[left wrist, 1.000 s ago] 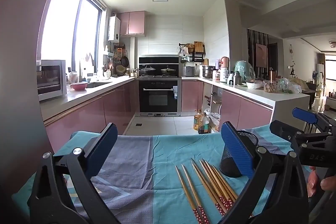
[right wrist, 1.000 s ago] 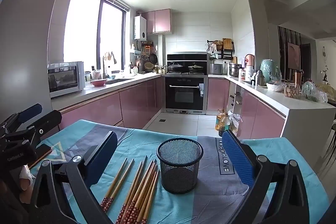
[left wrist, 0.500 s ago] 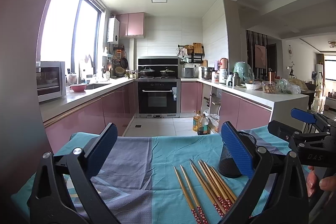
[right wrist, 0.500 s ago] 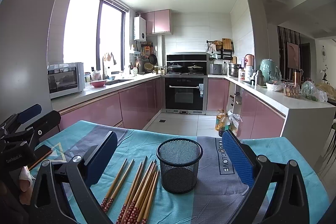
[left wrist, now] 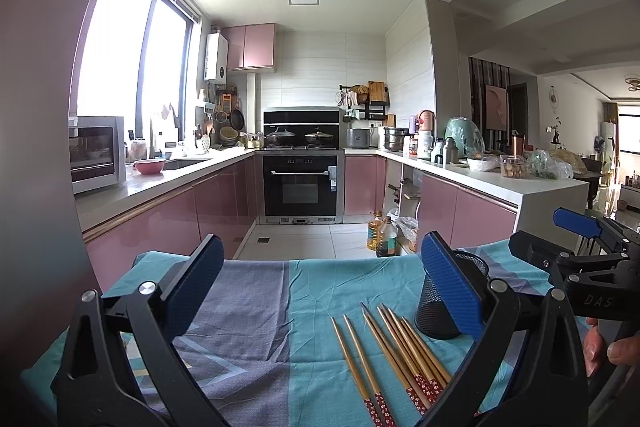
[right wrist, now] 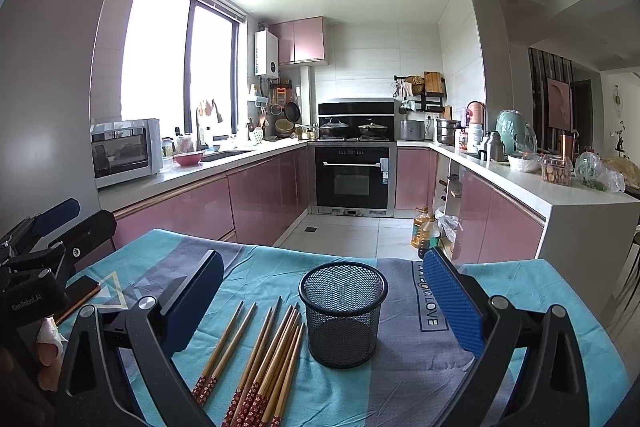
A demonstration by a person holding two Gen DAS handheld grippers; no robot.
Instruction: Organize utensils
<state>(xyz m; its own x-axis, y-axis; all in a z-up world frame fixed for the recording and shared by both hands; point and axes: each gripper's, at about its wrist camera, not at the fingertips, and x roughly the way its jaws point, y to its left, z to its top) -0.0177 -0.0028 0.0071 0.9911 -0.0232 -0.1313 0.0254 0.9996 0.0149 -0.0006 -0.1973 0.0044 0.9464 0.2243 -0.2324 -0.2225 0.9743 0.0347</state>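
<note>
Both grippers hover empty with jaws wide: left gripper point(left wrist: 320, 281), right gripper point(right wrist: 324, 293). Wooden chopsticks point(right wrist: 264, 351) lie loose on the cloth-covered desk point(right wrist: 400, 387), at nine o'clock of the empty mesh cup point(right wrist: 343, 313), probably their holder.

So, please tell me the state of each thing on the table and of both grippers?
Mesh cup: upright, empty.
Chopsticks: lying flat on the cloth beside the cup, none inside.
Tablecloth: spread, slightly wrinkled.
Left gripper: open, holding nothing.
Right gripper: open, holding nothing.
</note>
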